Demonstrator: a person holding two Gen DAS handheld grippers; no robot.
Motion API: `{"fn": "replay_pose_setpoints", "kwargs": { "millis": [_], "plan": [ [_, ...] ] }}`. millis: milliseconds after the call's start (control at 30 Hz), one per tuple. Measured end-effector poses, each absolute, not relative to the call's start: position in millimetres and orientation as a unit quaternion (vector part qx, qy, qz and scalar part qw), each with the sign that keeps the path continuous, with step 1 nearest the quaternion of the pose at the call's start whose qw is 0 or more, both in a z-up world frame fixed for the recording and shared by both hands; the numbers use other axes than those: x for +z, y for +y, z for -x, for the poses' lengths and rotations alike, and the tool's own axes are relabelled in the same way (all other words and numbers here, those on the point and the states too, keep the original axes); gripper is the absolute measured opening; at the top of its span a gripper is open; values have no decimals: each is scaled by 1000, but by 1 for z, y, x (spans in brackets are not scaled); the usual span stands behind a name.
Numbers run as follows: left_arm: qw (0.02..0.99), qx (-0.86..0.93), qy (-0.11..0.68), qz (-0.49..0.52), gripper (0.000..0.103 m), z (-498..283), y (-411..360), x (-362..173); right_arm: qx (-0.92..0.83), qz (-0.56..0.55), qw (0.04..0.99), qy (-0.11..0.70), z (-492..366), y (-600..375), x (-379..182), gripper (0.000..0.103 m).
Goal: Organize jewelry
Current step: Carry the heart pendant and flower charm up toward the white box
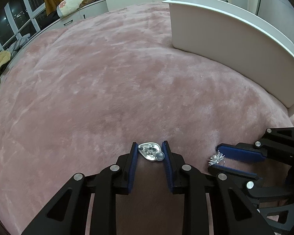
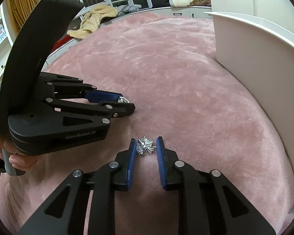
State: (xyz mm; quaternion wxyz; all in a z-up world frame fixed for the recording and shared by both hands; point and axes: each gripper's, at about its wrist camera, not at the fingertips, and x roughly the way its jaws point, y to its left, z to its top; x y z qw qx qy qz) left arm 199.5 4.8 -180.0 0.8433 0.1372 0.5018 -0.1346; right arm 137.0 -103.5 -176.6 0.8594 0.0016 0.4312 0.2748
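A smooth silver teardrop earring (image 1: 150, 153) sits between the blue pads of my left gripper (image 1: 149, 150), whose jaws touch both its sides. It shows at that gripper's tip in the right wrist view (image 2: 123, 99). A spiky silver starburst earring (image 2: 145, 145) sits between the pads of my right gripper (image 2: 146, 146); the left pad touches it and a small gap shows on the right. In the left wrist view it sits at the tips of the right gripper (image 1: 215, 159). Both grippers are low over the pink plush blanket (image 1: 107, 88).
A white open box (image 1: 235, 39) stands on the blanket at the right, also in the right wrist view (image 2: 260, 58). Beyond the bed are a window ledge with a beige garment (image 2: 96, 17), a floral pillow (image 1: 74, 2) and curtains.
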Motion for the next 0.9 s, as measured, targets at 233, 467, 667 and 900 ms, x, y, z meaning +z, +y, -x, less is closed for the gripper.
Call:
{"fn": "replay_pose_setpoints", "kwargs": {
  "millis": [233, 467, 667, 900],
  "plan": [
    [849, -130, 496, -130, 30, -195, 16, -170, 267, 10, 863, 428, -128, -104, -169, 21],
    [858, -127, 483, -122, 30, -189, 25, -150, 254, 14, 871, 420, -121, -109, -155, 21],
    [868, -129, 464, -119, 30, -185, 26, -125, 244, 21, 880, 406, -115, -117, -136, 21],
    [880, -134, 439, -119, 30, -183, 23, -93, 238, 32, 883, 403, -114, -123, -118, 21]
  ]
}}
